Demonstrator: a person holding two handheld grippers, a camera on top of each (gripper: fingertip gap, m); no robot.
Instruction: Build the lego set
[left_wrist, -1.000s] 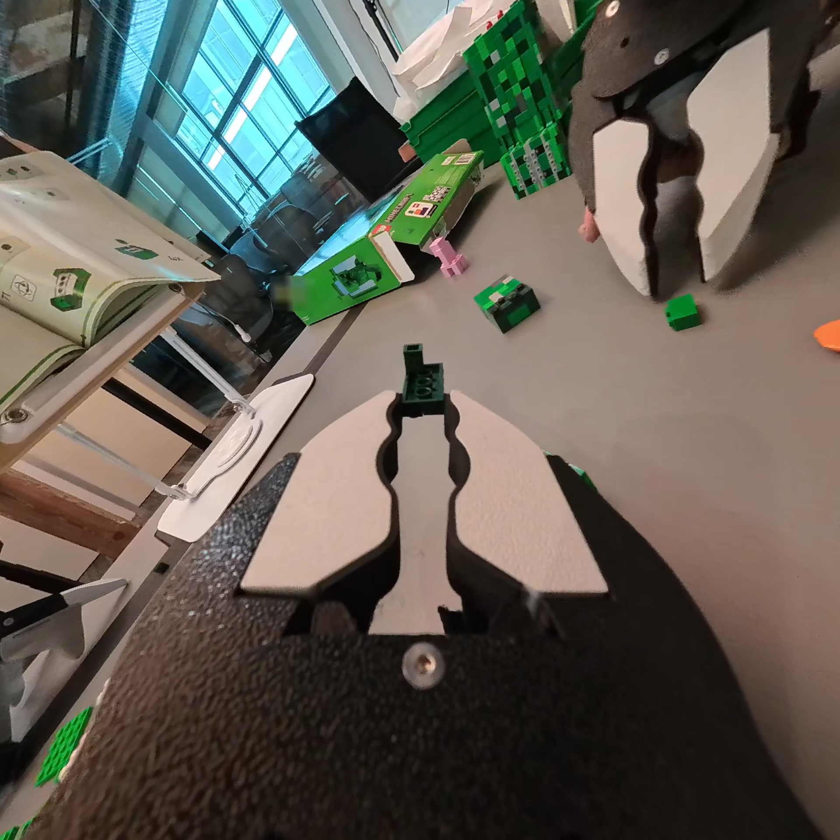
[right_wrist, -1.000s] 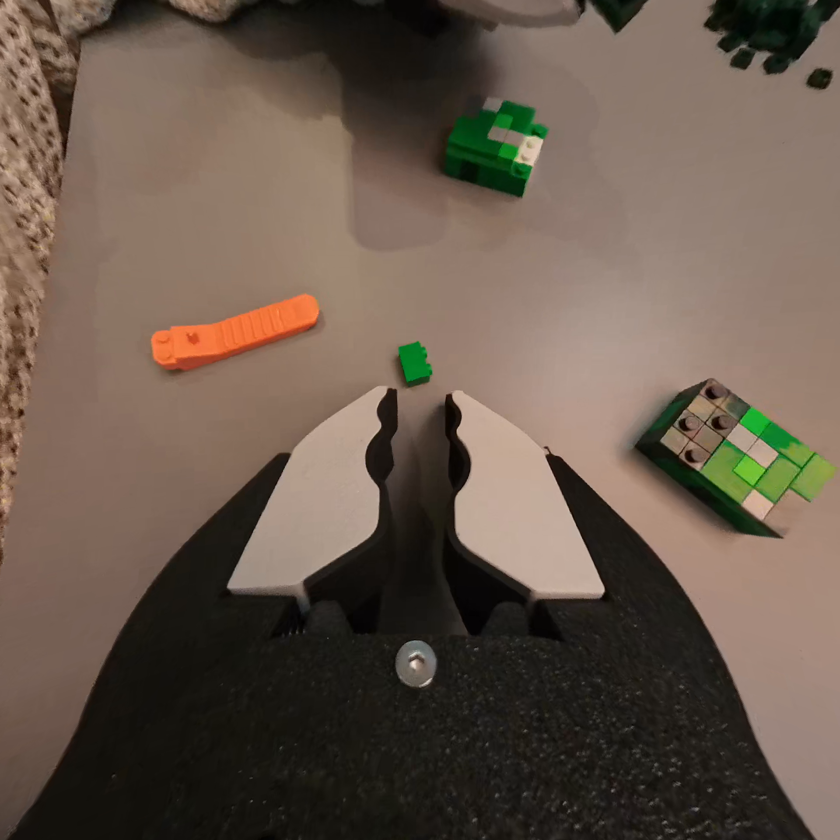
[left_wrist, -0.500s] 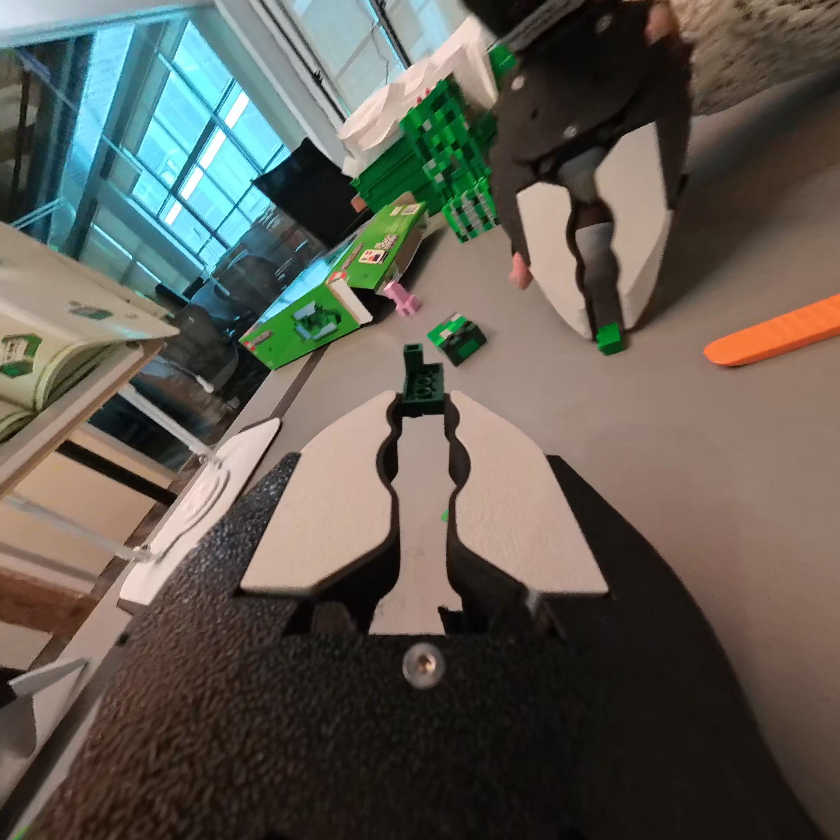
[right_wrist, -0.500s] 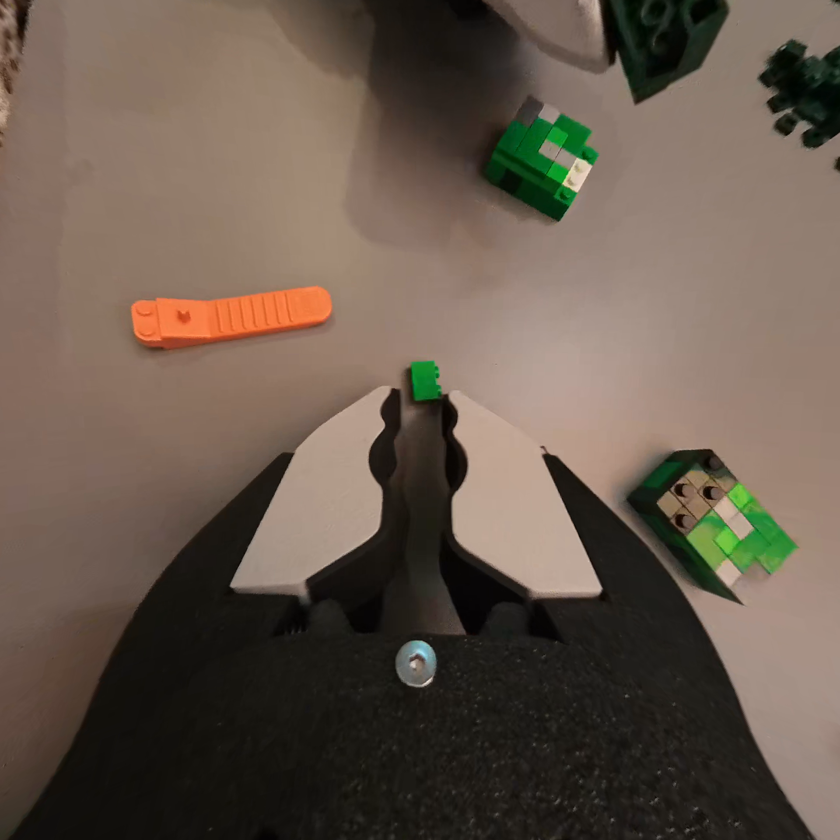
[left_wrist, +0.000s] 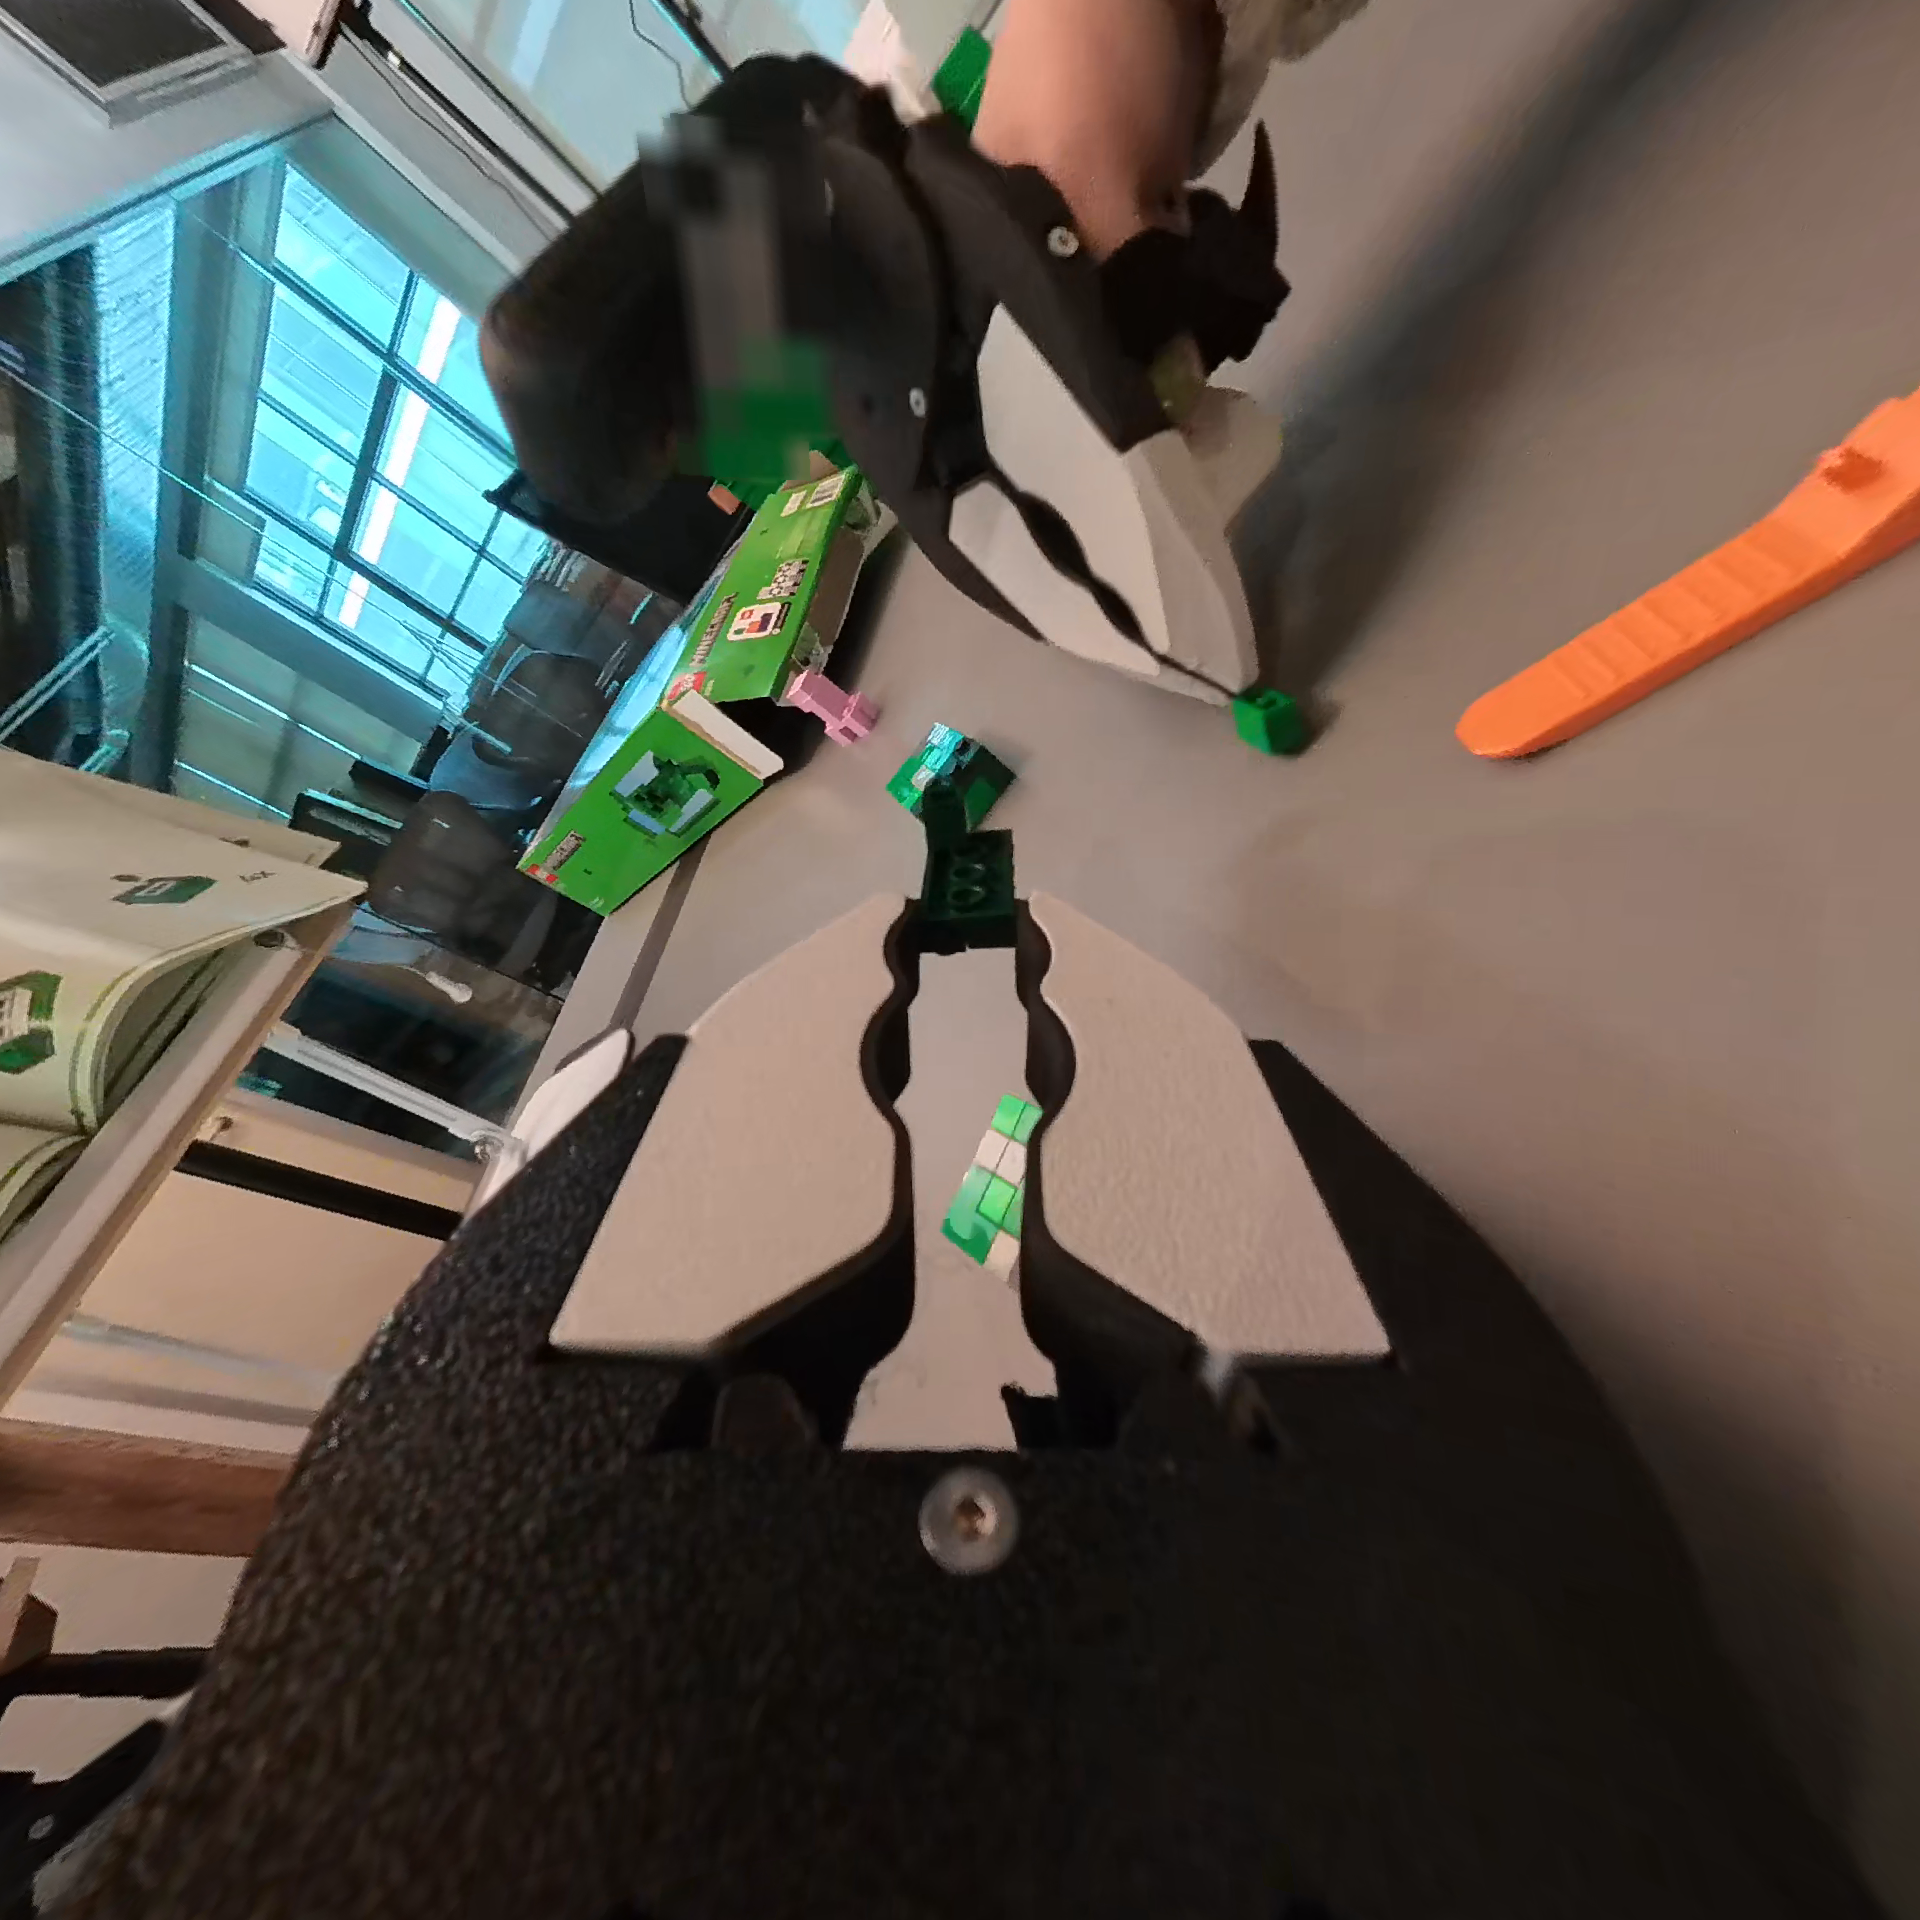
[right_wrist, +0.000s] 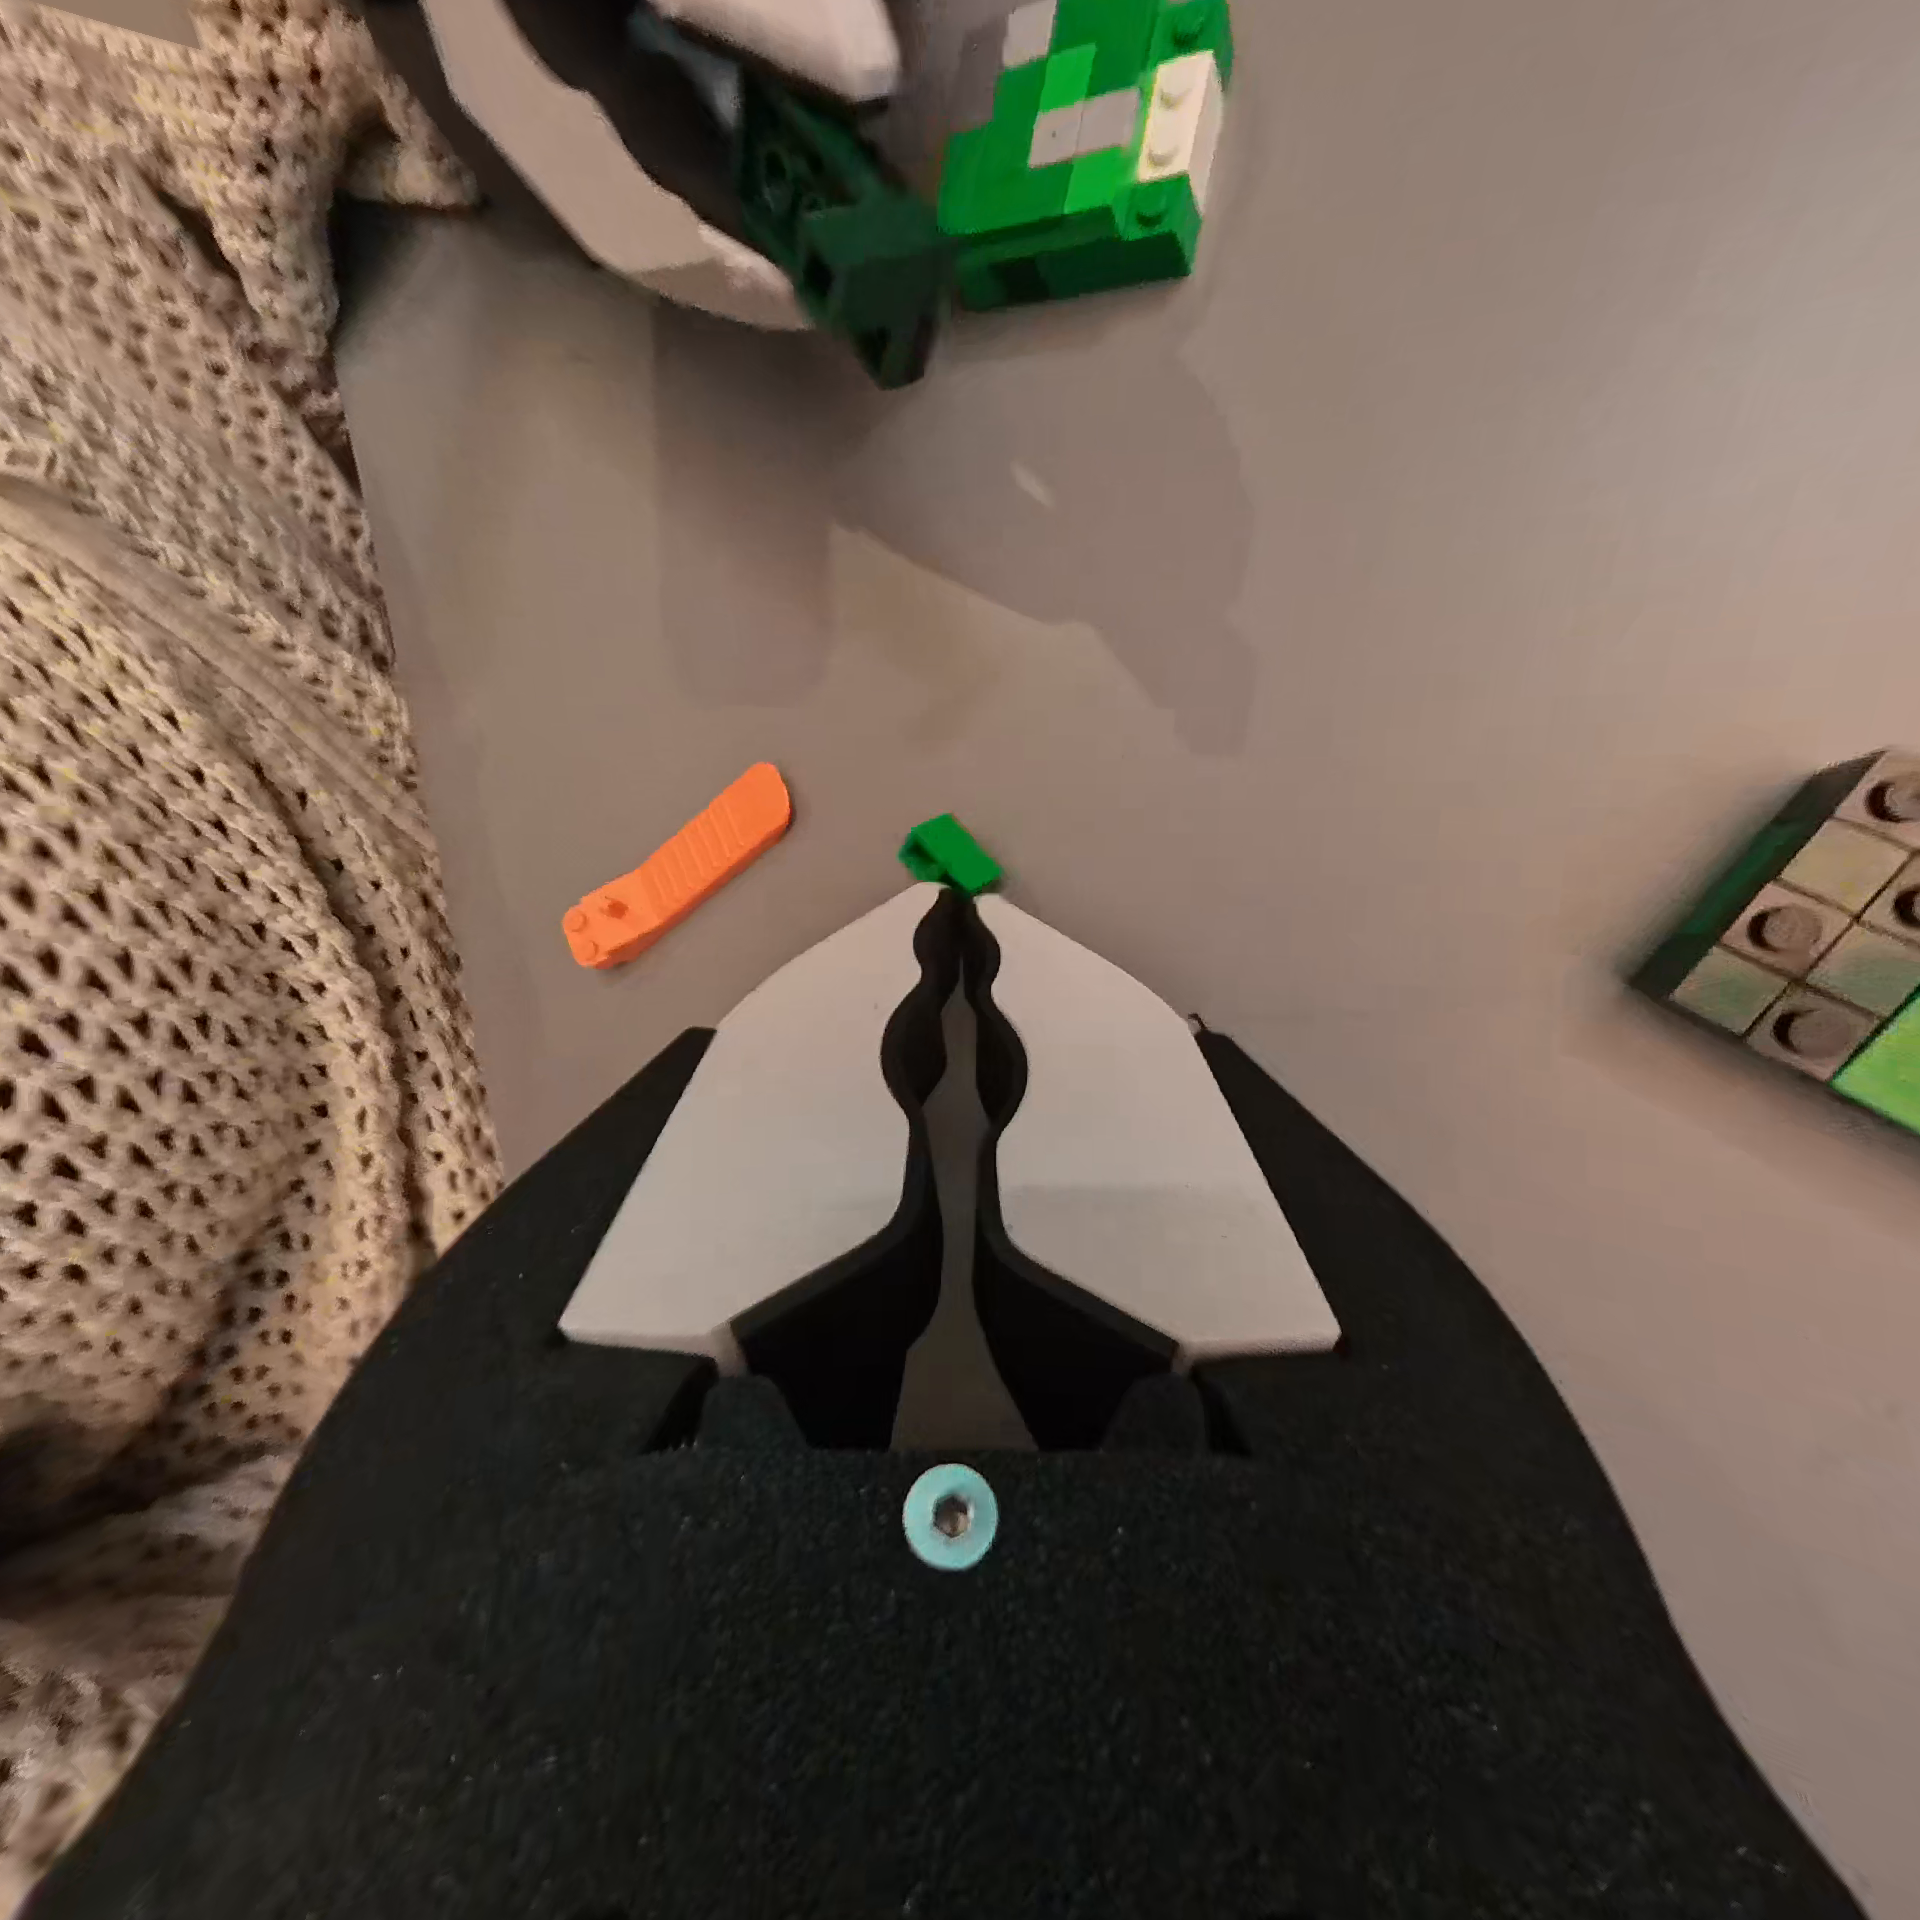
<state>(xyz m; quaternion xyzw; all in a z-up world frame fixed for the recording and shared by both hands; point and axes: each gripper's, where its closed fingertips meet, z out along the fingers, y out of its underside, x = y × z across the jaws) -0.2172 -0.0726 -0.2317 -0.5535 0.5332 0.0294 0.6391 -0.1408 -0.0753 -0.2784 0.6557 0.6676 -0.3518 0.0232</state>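
Note:
My left gripper (left_wrist: 966, 914) is shut on a dark green brick piece (left_wrist: 971, 878) and holds it above the grey table (left_wrist: 1455, 1039). It also shows at the top of the right wrist view, with the piece (right_wrist: 862, 281) next to a small green build (right_wrist: 1091, 156). My right gripper (right_wrist: 954, 902) is shut, its fingertips pressed together on the table. A small bright green brick (right_wrist: 951, 854) lies on the table just beyond the tips, turned askew and not between the pads. The left wrist view shows the same brick (left_wrist: 1268, 720) at the right gripper's tips (left_wrist: 1216, 686).
An orange brick separator (right_wrist: 675, 868) lies left of the small brick. A larger flat green and grey build (right_wrist: 1808, 956) is at the right. A green set box (left_wrist: 707, 707), a pink piece (left_wrist: 831, 707) and an open instruction booklet (left_wrist: 104, 987) are at the left. A knit sleeve (right_wrist: 187, 727) fills the left. About 9 cm separates my left fingertips from my right.
My right gripper came down around the small green brick and shut; the pads met behind it and the brick turned and stayed out ahead of the tips. My left gripper kept its dark green piece.

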